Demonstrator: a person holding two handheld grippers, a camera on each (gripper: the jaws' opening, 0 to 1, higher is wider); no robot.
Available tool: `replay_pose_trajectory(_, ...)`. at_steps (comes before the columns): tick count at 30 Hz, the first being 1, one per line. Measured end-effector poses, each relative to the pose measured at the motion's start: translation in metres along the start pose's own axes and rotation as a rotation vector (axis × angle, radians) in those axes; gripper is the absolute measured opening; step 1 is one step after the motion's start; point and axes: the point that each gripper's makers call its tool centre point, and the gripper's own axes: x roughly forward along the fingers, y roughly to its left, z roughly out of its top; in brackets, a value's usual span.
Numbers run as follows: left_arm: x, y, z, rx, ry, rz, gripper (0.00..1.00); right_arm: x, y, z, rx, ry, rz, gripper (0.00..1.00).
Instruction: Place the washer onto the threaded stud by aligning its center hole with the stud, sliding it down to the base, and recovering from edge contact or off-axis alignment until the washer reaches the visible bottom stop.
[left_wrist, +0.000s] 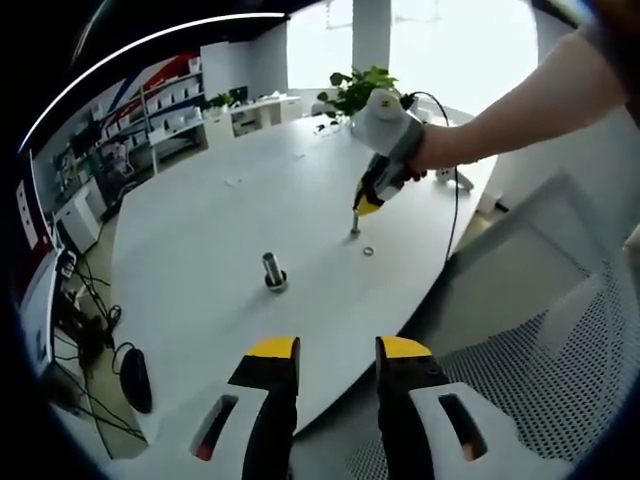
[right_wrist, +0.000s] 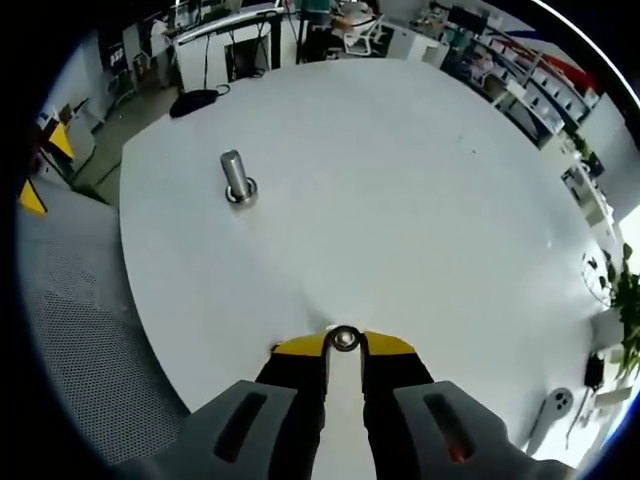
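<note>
The threaded stud (left_wrist: 274, 270) (right_wrist: 236, 178) stands upright on its round base on the white table (left_wrist: 200, 250) (right_wrist: 400, 180). In the right gripper view my right gripper (right_wrist: 345, 342) is shut on a small metal washer (right_wrist: 345, 338), pinched between its yellow tips low over the table and well away from the stud. In the left gripper view the right gripper (left_wrist: 356, 222) points down at the table, right of and beyond the stud. A small ring (left_wrist: 368, 251) lies on the table beside it. My left gripper (left_wrist: 338, 350) hangs open near the table's edge, holding nothing.
A person's arm (left_wrist: 500, 115) reaches in from the right. A mesh chair (left_wrist: 540, 350) (right_wrist: 80, 330) stands by the table edge. A potted plant (left_wrist: 355, 90) sits at the far side, with shelves (left_wrist: 165, 110) and cables (left_wrist: 95, 330) on the left.
</note>
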Motion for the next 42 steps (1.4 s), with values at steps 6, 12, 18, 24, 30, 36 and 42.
replay_pose_trajectory(6,0.0,0.001,-0.001,-0.003,0.003,0.002,0.28,0.006,0.002,-0.001,-0.003,0.007,0.009,0.14)
replay_pose_trajectory(12,0.001,0.001,-0.002,-0.002,0.012,0.0,0.28,0.014,0.003,-0.004,-0.003,0.022,0.018,0.14)
replay_pose_trajectory(18,0.001,0.001,-0.004,-0.01,0.017,-0.001,0.28,0.024,0.003,-0.009,0.012,0.035,0.027,0.14)
replay_pose_trajectory(24,0.002,0.001,-0.006,-0.014,0.027,-0.005,0.28,0.037,0.007,-0.016,0.02,0.061,0.041,0.14)
replay_pose_trajectory(30,0.002,0.001,-0.007,-0.016,0.034,-0.007,0.28,0.04,0.008,-0.019,0.011,0.065,0.048,0.14)
replay_pose_trajectory(36,0.003,0.0,-0.007,-0.013,0.037,-0.009,0.28,0.041,0.007,-0.018,0.034,0.062,0.062,0.15)
replay_pose_trajectory(42,0.003,0.0,-0.008,-0.015,0.04,-0.009,0.28,0.041,0.007,-0.019,0.046,0.058,0.066,0.15)
